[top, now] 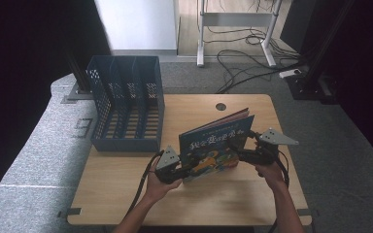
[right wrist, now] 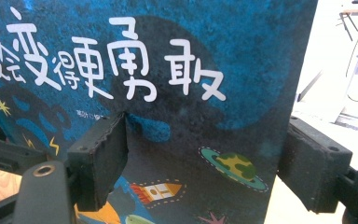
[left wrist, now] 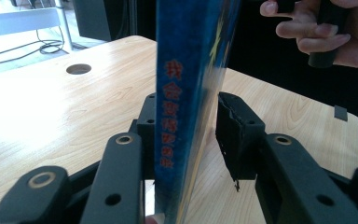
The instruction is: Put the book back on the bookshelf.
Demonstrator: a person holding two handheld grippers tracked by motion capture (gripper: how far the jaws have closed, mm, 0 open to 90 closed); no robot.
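The book (top: 217,143) is blue, with white letters, a rocket and a planet. It stands on the counter (top: 126,194). The left gripper (top: 175,171) pinches its spine; the right gripper (top: 249,154) has its fingers spread.

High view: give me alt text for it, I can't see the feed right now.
A person stands a blue picture book upright on a wooden table, with the left gripper at its lower left corner and the right gripper at its right edge. A blue slotted file rack sits at the table's back left.
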